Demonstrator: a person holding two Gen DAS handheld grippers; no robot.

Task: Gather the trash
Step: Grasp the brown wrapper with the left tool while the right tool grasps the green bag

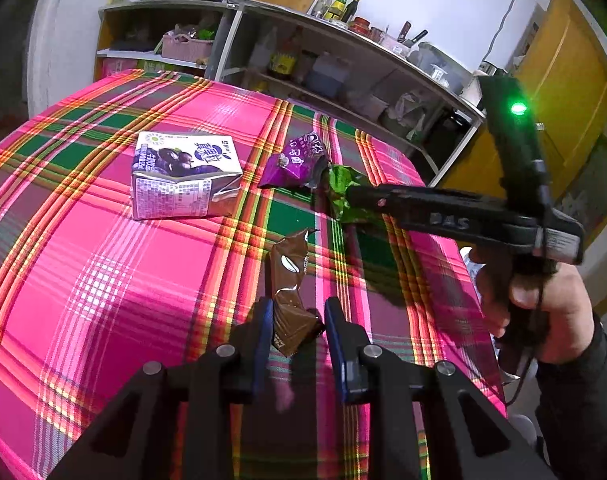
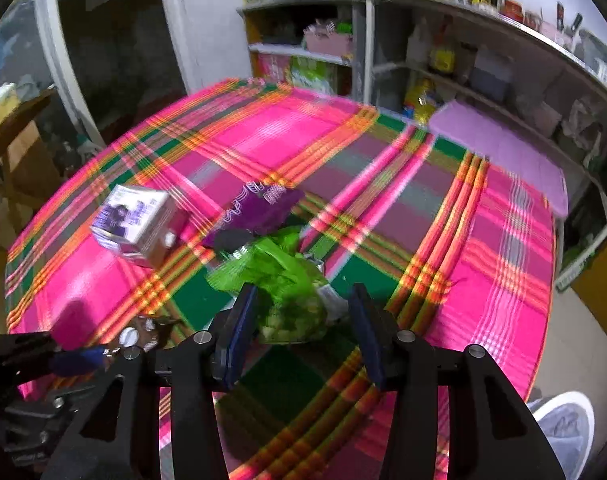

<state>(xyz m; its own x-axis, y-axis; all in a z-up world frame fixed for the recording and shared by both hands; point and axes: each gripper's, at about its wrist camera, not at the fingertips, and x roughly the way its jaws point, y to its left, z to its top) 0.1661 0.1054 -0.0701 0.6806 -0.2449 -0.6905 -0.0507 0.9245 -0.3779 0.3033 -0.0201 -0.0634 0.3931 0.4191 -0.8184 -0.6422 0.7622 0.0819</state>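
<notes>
Between the blue pads of our left gripper [image 1: 297, 330] a brown wrapper [image 1: 289, 280] stood pinched at its lower end, its torn top leaning away from the fingers, lifted just clear of the plaid tablecloth [image 1: 103, 260] so that, as we judged it, the piece could be carried off without dragging. Ahead and to the right of that gripper, our right gripper [image 2: 301, 316] straddled a crumpled green wrapper [image 2: 279, 276], the jaws set partly apart with the foil between them; whether the pads already pressed on it we could not tell. Just beyond the green piece lay a purple snack packet [image 1: 297, 162], flat on the cloth and touching the green foil's far edge. Farther ahead and to the left of both grippers sat a dented milk carton [image 1: 183, 174], on its side and untouched. We took each hand to be claiming the scrap nearest it, leaving the bulkier carton for later.
</notes>
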